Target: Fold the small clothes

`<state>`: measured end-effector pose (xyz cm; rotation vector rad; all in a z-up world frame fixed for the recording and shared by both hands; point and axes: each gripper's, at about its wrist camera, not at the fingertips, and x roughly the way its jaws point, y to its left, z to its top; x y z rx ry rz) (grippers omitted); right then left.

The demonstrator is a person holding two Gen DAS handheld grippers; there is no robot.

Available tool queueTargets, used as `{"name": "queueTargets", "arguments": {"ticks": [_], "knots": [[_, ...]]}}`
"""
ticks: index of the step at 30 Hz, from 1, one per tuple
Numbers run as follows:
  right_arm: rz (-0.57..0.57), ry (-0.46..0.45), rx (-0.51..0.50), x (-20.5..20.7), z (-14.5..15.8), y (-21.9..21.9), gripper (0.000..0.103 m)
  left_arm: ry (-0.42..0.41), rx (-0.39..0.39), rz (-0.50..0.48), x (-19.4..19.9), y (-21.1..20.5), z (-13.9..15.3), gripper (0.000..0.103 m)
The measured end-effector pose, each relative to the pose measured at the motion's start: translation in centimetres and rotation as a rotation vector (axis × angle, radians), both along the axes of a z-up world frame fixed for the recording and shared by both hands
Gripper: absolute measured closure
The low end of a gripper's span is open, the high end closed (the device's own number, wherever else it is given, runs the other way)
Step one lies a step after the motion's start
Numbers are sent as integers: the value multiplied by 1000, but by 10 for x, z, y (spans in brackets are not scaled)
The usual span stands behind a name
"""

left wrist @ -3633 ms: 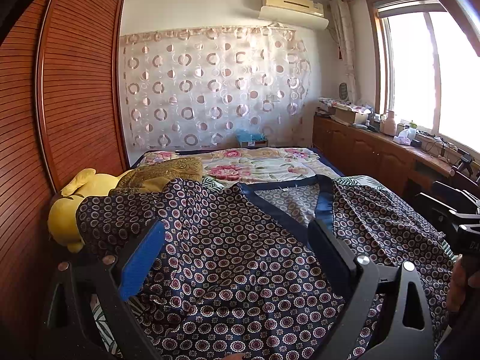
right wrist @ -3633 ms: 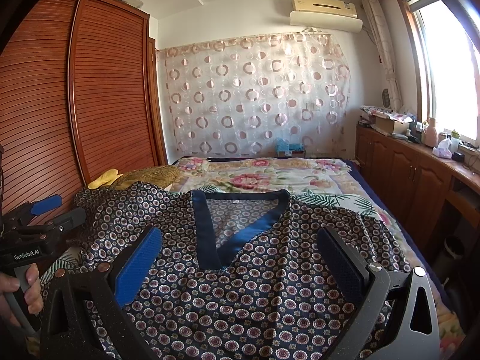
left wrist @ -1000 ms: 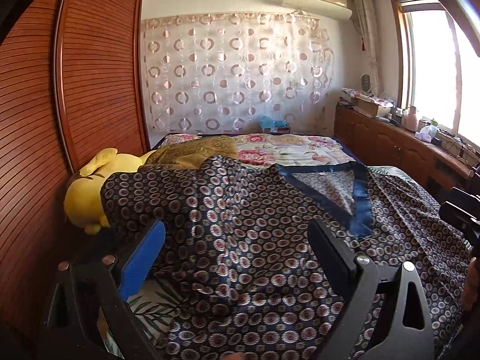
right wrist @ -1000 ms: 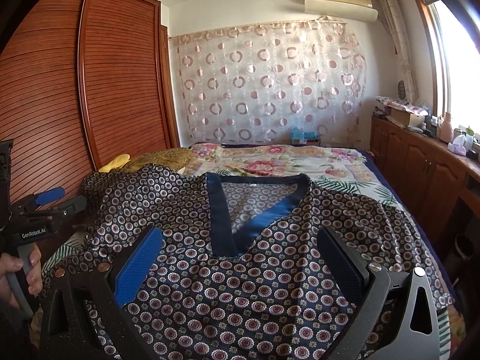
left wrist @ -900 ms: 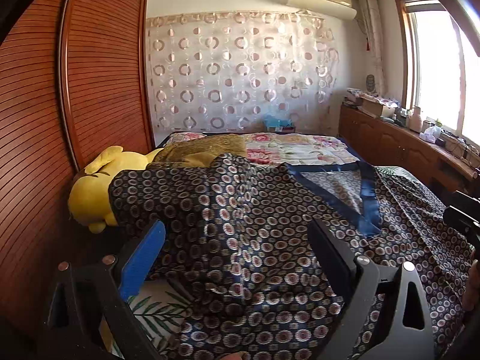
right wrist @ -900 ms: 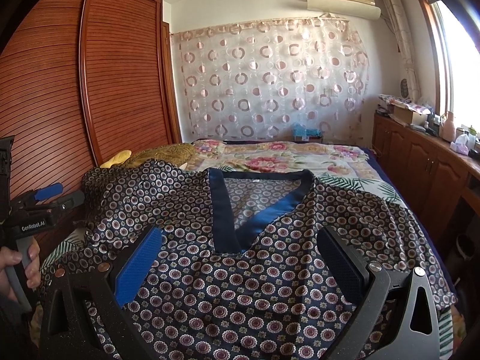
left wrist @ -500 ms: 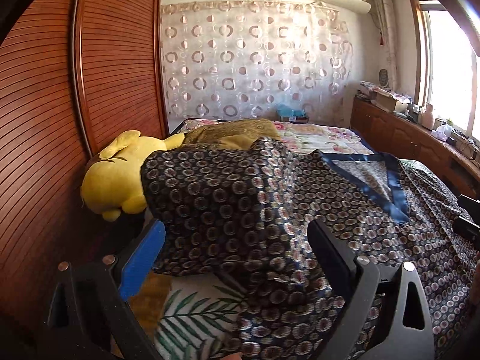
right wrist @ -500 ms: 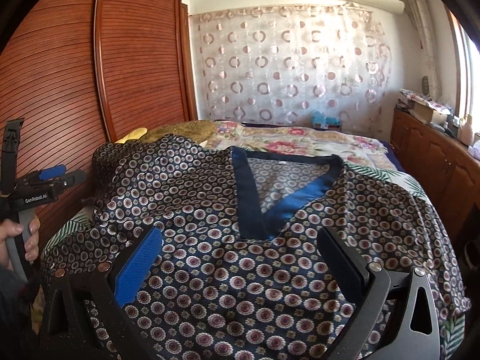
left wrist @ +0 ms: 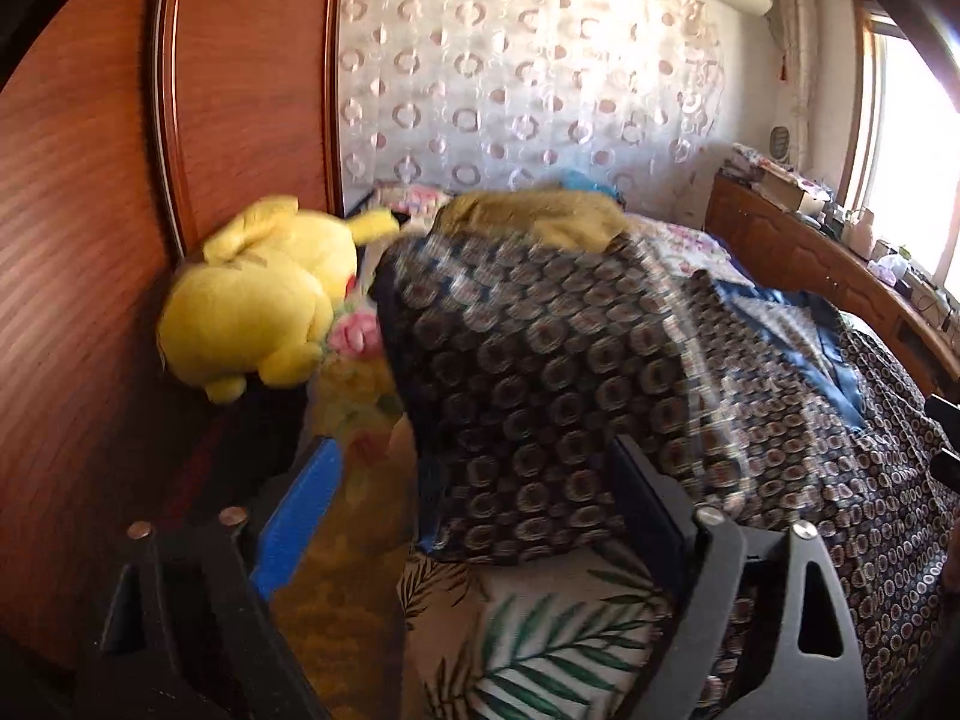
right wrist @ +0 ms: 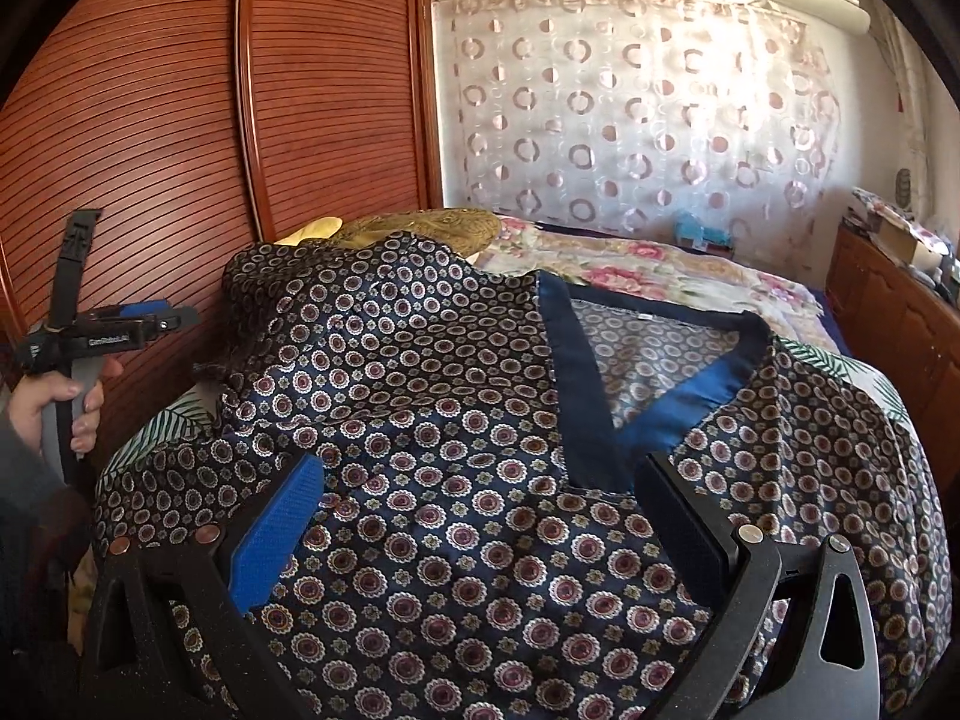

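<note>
A yellow plush toy (left wrist: pixel 258 300) crowds my wide-open left gripper (left wrist: pixel 474 498) — patterned shirt (right wrist: pixel 480 450) rumpled under my right gripper (right wrist: pixel 480 516), also wide.

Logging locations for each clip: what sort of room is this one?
A bedroom in a home, most likely: a bed with a floral cover, a tall wooden wardrobe beside it, and a yellow plush toy at the bedside.

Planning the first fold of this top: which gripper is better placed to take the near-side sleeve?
Left, probably. The left gripper is open and faces the sleeve by the yellow plush toy. The right gripper, also open, hovers over the top's chest below the blue neckline.
</note>
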<state>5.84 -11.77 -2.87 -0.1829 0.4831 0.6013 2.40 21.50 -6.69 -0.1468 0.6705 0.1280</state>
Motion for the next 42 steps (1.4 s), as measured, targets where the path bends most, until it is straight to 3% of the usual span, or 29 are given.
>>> {"name": "queueTargets", "arguments": {"ticks": [3,10,16,22,25,26,29,32,42], "knots": [[10,10,0,5,-3,5,0,50,-55,-19,9,9,-16,22],[76,45,-17,18,-1,26,0,117,-154,-22,20,21,-40,22],[133,36,-40,28,3,55,0,150,-167,-34,24,26,-44,25],[166,38,-30,21,0,57,0,183,-210,-72,29,28,-51,38],[156,41,-26,22,0,49,0,181,-240,-103,28,27,-50,51],[149,41,-25,22,1,47,0,181,-260,-118,28,27,-50,60],[127,34,-19,25,3,42,0,165,-246,-151,24,19,-45,81],[107,36,-3,26,5,33,0,156,-159,-136,20,11,-36,97],[22,25,43,28,9,-1,0,-39,-149,-223,3,-20,36,100]]}}
